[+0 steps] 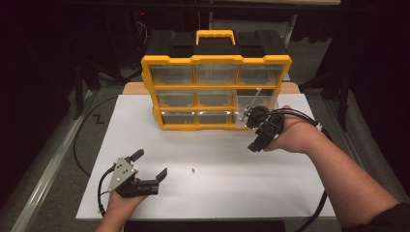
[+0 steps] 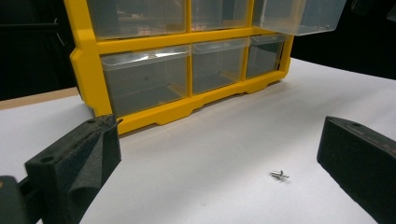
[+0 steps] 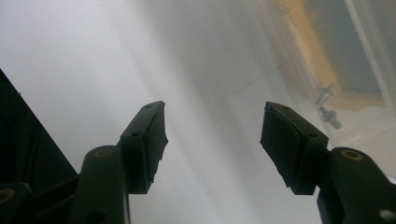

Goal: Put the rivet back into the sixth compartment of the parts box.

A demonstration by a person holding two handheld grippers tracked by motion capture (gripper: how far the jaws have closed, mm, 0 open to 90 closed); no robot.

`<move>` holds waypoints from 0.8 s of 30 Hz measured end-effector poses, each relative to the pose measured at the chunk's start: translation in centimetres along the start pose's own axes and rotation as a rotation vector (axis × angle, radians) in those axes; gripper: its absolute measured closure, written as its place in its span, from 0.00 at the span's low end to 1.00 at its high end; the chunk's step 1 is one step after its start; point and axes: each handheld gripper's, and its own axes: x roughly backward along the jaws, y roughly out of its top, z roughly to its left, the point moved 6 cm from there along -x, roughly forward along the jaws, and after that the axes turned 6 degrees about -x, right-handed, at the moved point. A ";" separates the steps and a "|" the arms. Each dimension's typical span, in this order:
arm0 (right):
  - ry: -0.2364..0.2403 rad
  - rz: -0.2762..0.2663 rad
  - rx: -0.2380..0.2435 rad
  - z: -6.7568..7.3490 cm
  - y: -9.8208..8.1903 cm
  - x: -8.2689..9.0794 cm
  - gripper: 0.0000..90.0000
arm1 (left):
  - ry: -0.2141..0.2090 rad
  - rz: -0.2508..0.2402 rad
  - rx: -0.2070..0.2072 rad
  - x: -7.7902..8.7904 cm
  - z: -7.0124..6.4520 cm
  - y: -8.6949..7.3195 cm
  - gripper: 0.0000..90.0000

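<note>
no readable text, labels or numbers

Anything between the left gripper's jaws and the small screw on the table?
Nothing: in the left gripper view, bare white table runs from the open left gripper to the screw.

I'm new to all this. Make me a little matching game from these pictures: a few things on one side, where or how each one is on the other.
Things:
1. small screw
2. pulled-out clear drawer
3. left hand-held gripper
4. carry handle

Places or states:
A. on top of the organizer
B. lying loose on the white table
C. jaws wide open, holding nothing
D. sticking out of the organizer's right column

Pairs: 1-B, 2-D, 3-C, 4-A
</note>
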 end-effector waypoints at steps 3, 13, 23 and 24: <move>0.002 -0.005 -0.017 0.2 -0.2 -0.7 0.43 | -0.001 0.001 -0.001 0.0 0.0 0.0 0.00; 0.005 -0.019 -0.040 1.1 -0.8 -3.0 0.28 | -0.002 0.001 -0.003 0.0 -0.1 0.0 0.00; -0.007 -0.026 -0.031 2.4 -0.8 -5.6 0.14 | -0.002 0.001 -0.003 0.0 -0.1 0.0 0.00; -0.007 -0.030 -0.035 2.5 -0.8 -5.9 0.13 | -0.002 0.001 -0.003 0.0 -0.1 0.0 0.00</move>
